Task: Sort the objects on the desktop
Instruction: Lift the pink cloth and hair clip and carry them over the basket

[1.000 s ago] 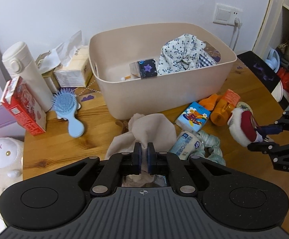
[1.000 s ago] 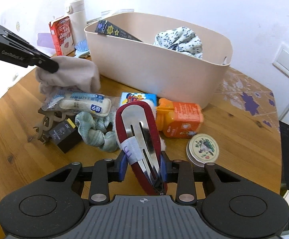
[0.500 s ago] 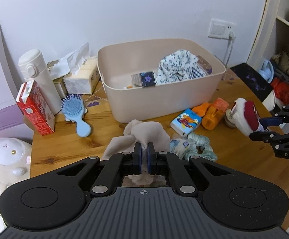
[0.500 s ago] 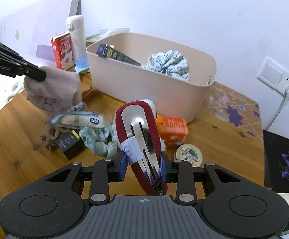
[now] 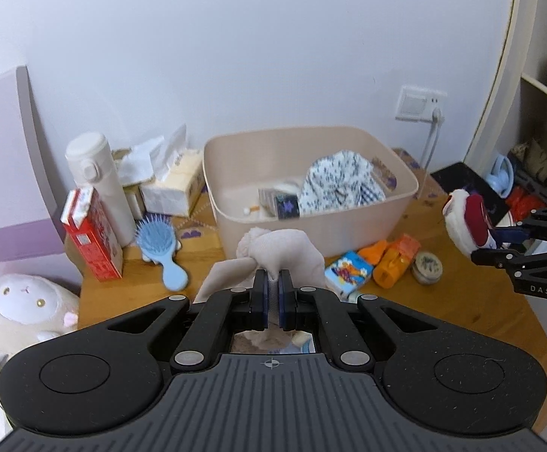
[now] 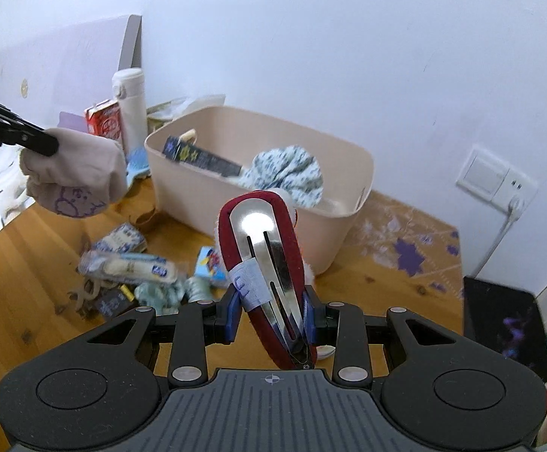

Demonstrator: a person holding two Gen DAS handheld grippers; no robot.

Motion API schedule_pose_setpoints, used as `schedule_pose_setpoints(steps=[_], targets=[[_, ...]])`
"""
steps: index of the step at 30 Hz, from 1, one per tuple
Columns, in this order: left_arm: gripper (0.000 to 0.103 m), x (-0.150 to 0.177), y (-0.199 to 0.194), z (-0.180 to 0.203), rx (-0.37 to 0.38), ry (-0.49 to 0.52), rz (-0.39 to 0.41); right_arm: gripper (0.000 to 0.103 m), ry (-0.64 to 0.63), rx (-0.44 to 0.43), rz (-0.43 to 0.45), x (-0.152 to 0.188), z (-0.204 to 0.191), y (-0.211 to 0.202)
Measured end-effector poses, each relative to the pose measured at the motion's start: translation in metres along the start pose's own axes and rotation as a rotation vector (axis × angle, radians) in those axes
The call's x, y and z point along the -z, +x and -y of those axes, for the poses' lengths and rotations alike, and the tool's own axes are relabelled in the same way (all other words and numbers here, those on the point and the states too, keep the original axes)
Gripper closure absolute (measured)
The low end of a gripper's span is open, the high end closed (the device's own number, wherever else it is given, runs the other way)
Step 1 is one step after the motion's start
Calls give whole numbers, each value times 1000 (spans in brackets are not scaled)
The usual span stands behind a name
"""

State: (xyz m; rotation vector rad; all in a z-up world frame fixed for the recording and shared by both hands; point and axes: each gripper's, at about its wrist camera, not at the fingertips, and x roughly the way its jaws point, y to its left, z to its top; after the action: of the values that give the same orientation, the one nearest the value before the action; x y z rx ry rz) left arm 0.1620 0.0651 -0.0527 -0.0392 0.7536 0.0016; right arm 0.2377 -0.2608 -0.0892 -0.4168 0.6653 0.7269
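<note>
Cloth (image 5: pixel 279 252), beige and bunched, is pinched between the closed jaws of the left gripper (image 5: pixel 272 282) and hangs clear of the wooden table (image 5: pixel 473 312); from the right wrist camera it shows as a soft bundle with a purple drawing on its underside, held up at the left, in front of the beige bin (image 6: pixel 311 203). The right gripper (image 6: pixel 269 305) is partly closed on a big red hair clip (image 6: pixel 264 248) with a shiny metal snap on its face and white fluffy trim; its blue pads (image 6: pixel 233 310) press the clip's sides, and the clip stands up and forward out of the jaws. In the left wrist view this clip is off to the right of the bin, raised above the table.

The bin sits against the wall and holds a blue-flowered fabric piece (image 5: pixel 339 184) and a dark star-printed box (image 5: pixel 286 203). On the table in front of it lie a blue cartoon packet (image 5: pixel 347 271), an orange bottle (image 5: pixel 396 263) on its side and a small round tin (image 5: pixel 428 265), near one another. Left of the bin are a blue hairbrush (image 5: pixel 164 248), a red carton (image 5: pixel 92 233), a white flask (image 5: pixel 98 184) and a tissue box (image 5: pixel 171 192). A plush sheep (image 5: pixel 21 309) sits beyond the table's left edge
</note>
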Motion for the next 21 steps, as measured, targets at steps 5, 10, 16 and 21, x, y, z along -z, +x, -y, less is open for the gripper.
schedule_pose_setpoints(steps=[5, 10, 16, 21], targets=[[99, -20, -8, 0, -3, -1, 46, 71, -20, 19, 43, -17, 7, -5], [99, -41, -13, -1, -21, -13, 99, 71, -35, 40, 82, -35, 16, -5], [99, -65, -6, 1, -36, 8, 126, 71, -73, 60, 111, -58, 29, 2], [99, -82, 10, 6, -51, 23, 128, 71, -98, 74, 136, -78, 43, 11]])
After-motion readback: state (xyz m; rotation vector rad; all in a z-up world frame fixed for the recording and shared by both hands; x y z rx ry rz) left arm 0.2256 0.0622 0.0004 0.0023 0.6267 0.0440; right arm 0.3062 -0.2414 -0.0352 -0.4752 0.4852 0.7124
